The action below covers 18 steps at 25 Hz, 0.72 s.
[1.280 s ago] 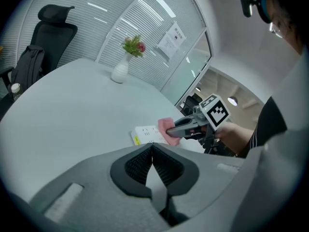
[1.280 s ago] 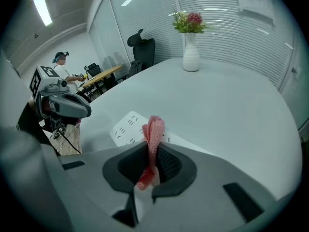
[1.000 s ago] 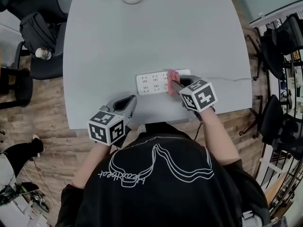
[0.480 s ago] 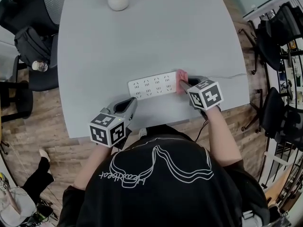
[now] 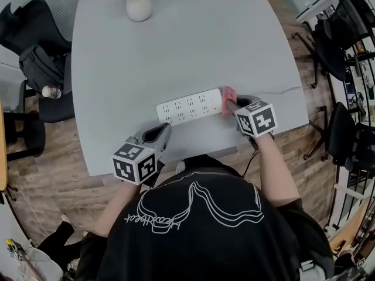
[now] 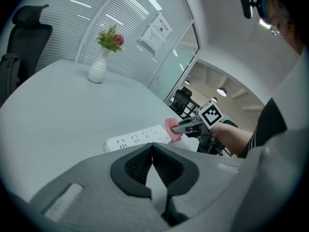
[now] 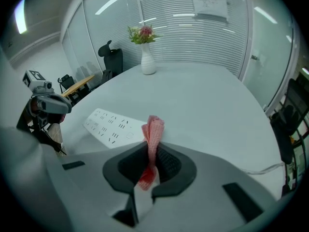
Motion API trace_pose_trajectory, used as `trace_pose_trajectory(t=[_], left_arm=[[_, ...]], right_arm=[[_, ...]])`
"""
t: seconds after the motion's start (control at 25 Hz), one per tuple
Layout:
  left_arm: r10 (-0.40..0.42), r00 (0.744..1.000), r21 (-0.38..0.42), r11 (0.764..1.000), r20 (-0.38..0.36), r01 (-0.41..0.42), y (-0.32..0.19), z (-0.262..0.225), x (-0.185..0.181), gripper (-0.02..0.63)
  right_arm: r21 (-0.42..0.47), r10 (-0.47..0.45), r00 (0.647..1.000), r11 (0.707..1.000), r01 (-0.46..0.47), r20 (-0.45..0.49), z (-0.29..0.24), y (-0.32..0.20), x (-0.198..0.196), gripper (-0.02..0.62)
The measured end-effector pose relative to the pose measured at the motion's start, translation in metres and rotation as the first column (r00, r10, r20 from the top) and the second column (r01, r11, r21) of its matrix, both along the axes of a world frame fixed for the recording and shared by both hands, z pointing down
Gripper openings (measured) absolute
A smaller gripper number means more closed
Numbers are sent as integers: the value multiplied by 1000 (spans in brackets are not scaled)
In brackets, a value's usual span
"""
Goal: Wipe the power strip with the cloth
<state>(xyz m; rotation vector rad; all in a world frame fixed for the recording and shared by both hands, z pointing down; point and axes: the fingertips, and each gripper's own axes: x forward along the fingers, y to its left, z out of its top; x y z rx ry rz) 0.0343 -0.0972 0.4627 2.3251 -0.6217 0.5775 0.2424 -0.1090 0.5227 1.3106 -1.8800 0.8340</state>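
Right gripper (image 7: 152, 154) fingers were clamped on cloth (image 7: 153, 128), strip (image 7: 112, 123) just left of them; left gripper (image 6: 152, 153) fingers together, empty, so the unheld strip could slide when wiped.

Black white-printed shirt (image 5: 193, 233); grey left tool (image 5: 164, 127), right tool (image 5: 230, 106).

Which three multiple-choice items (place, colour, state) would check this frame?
1. Where is the cloth? A at the strip's end by the right claw; B beside the vase; C on a chair.
2. Cloth's colour? A blue; B pink; C green.
3. Left claw state? A holding the strip; B wide open; C shut, empty.
Answers: 1 A, the head view shows it at that end; 2 B, it is pink in every view; 3 C, its jaws meet with nothing between.
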Motion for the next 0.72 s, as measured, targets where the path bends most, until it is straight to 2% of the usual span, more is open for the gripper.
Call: trace_pose_trajectory(t=[0.16, 0.28, 0.56, 0.72], left_arm=[[0, 1000, 17, 1000, -4, 1, 11, -12, 1, 14], [0, 1000, 43, 999, -12, 0, 21, -23, 1, 14], [-39, 997, 117, 992, -60, 46, 38, -61, -14, 14], [-44, 995, 171, 984, -87, 59, 54, -87, -27, 14]], right_arm=[[74, 28, 999, 997, -30, 23, -20, 7, 4, 41], [169, 10, 997, 985, -22, 71, -46, 13, -5, 41], [350, -23, 965, 934, -72, 262, -108, 41, -56, 41], [451, -85, 936, 888, -84, 342, -145, 63, -87, 41]])
